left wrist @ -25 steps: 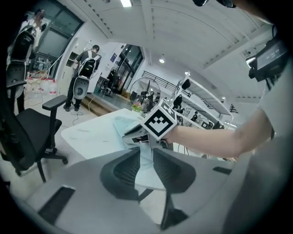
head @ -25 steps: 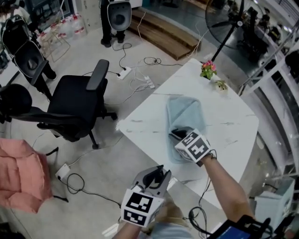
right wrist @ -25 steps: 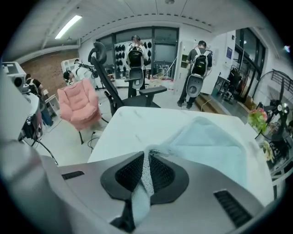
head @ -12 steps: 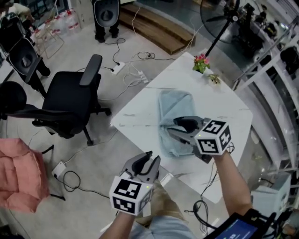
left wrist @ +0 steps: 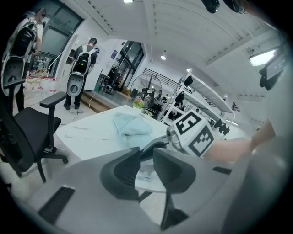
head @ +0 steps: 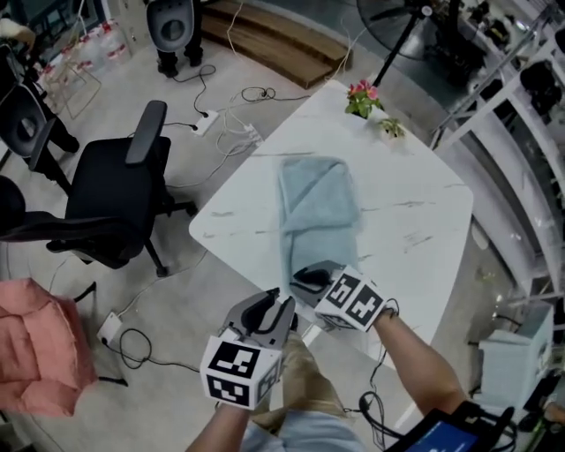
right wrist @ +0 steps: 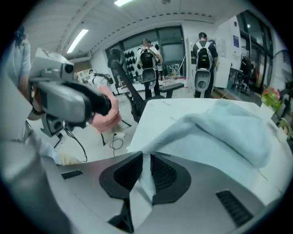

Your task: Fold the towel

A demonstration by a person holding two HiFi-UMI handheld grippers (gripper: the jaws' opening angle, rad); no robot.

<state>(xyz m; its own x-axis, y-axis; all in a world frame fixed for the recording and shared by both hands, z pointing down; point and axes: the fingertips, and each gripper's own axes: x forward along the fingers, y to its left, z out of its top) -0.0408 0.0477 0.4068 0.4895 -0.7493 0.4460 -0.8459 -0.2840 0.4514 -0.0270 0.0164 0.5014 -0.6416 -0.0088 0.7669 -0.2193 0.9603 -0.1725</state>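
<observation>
One light-blue towel (head: 318, 207). One white surface (head: 415, 221) beneath it. Two tools: left tool (head: 281, 302), right tool (head: 298, 277). Two marker cubes, one per tool. One small pot of pink flowers (head: 363, 95) at the far corner of the surface. Two black office chairs on the floor: near chair (head: 110, 199) seen in full, second chair (head: 13, 212) cut by the left edge. One pink bundle (head: 40, 353). One standing fan (head: 399, 18). At least two white socket blocks among the cables: far block (head: 204, 122), near block (head: 110, 328). Two standing people with dark backpacks in the left gripper view: first person (left wrist: 25, 41), second person (left wrist: 82, 64).
</observation>
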